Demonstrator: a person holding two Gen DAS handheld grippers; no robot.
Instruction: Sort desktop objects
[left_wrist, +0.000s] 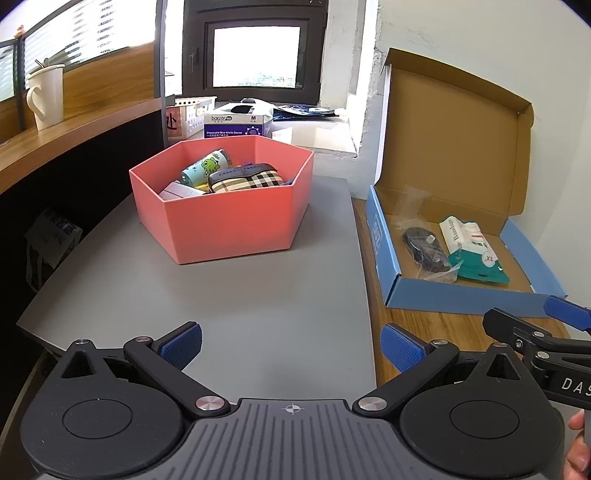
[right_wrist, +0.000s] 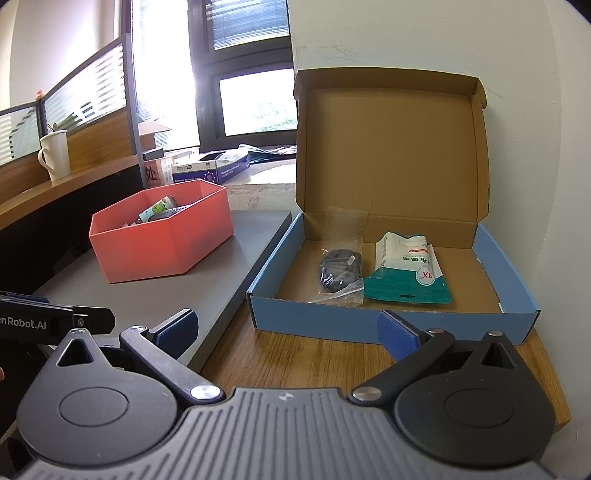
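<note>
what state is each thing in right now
left gripper: open, empty
right gripper: open, empty
cardboard box: lid up, open
bandage pack: lying flat in the box
bagged black item: lying in the box, beside the pack
pink bin: upright, holding items
plaid case: lying in the bin
mug: upright on the ledge

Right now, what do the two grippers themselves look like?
Both match: the left gripper and right gripper have black linkage arms with silver pivot pins, blue textured finger pads, and a ribbed grey body with a crosshair mark. White lettering runs along their sides.
</note>
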